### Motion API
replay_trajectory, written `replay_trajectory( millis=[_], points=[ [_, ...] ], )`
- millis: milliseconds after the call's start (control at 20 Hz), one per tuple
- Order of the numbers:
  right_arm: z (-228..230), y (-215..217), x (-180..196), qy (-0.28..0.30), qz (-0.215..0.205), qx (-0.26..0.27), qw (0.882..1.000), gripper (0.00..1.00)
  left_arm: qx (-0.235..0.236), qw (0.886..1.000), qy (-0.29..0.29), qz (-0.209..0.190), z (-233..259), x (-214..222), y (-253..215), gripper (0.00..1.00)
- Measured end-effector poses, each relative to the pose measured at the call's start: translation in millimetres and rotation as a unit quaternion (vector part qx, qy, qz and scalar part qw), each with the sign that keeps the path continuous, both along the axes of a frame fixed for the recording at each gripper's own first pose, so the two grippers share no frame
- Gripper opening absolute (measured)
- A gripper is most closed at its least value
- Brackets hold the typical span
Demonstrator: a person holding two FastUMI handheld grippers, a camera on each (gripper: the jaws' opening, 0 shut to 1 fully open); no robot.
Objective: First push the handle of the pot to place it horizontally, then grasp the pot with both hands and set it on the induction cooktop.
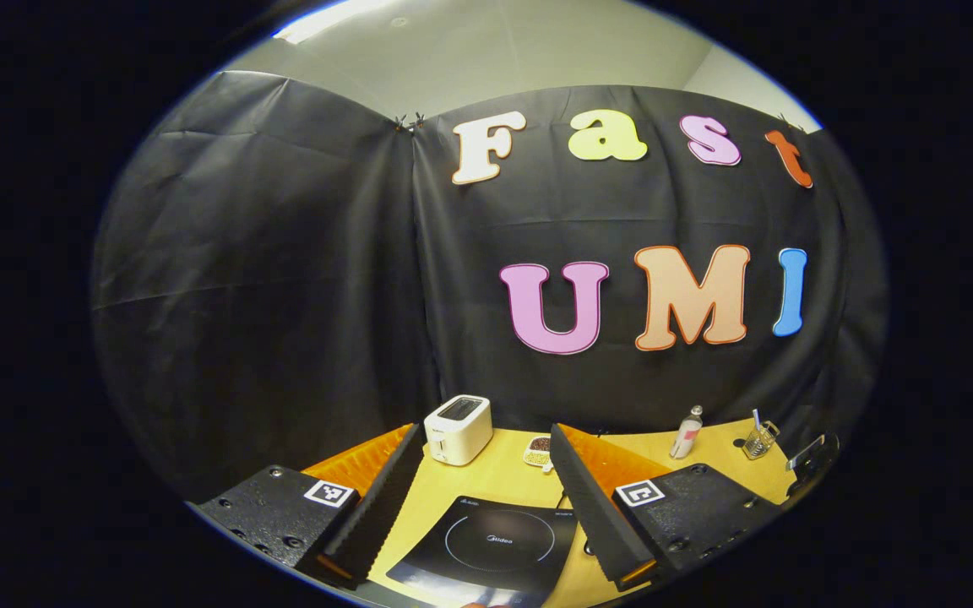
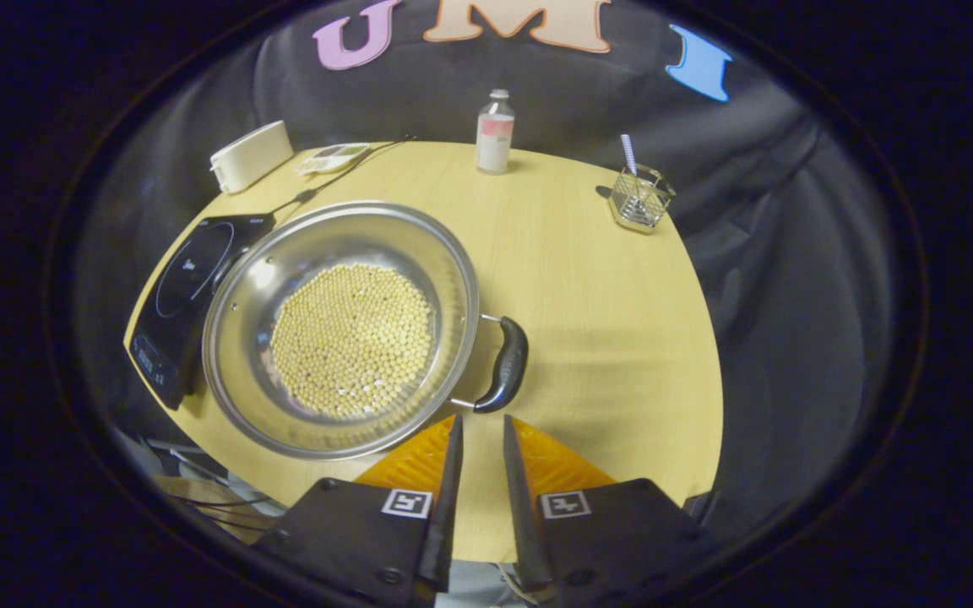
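Your left gripper [image 1: 480,498] hangs above the induction cooktop [image 1: 491,549], jaws spread wide and empty. Your right gripper [image 2: 478,469] has its jaws nearly closed on nothing, just short of the pot's black handle [image 2: 505,365]. The pot [image 2: 343,329], full of beans, sits on the worktop [image 2: 605,321] with its rim over the cooktop's edge.

Round wooden table [image 2: 605,321] against black cloth wall [image 1: 284,279], seemingly lit overhead.

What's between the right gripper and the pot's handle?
Nothing, just bare table, as the right gripper view shows; the right gripper sits just short of the handle.
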State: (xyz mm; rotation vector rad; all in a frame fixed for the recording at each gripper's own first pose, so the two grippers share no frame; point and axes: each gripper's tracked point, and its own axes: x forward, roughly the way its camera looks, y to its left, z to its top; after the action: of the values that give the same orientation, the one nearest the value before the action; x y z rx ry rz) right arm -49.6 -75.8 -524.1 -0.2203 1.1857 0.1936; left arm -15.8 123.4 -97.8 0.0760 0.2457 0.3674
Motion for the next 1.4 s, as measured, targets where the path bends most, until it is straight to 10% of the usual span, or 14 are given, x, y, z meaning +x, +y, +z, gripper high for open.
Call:
replay_trajectory(
  millis=[600,1150,1400],
  points=[
    [-2,2,18,-0.009,-0.032,0.013,0.999,0.84,-0.048,0.997,0.045,-0.030,-56,11,-17,0.95],
    [-18,1,34,-0.001,-0.059,0.014,0.998,0.95,-0.103,0.974,0.168,-0.115,-182,40,-78,0.98],
    [-29,-1,34,0.010,-0.073,0.014,0.997,1.00,-0.124,0.944,0.263,-0.155,-259,40,-107,0.98]
  ],
)
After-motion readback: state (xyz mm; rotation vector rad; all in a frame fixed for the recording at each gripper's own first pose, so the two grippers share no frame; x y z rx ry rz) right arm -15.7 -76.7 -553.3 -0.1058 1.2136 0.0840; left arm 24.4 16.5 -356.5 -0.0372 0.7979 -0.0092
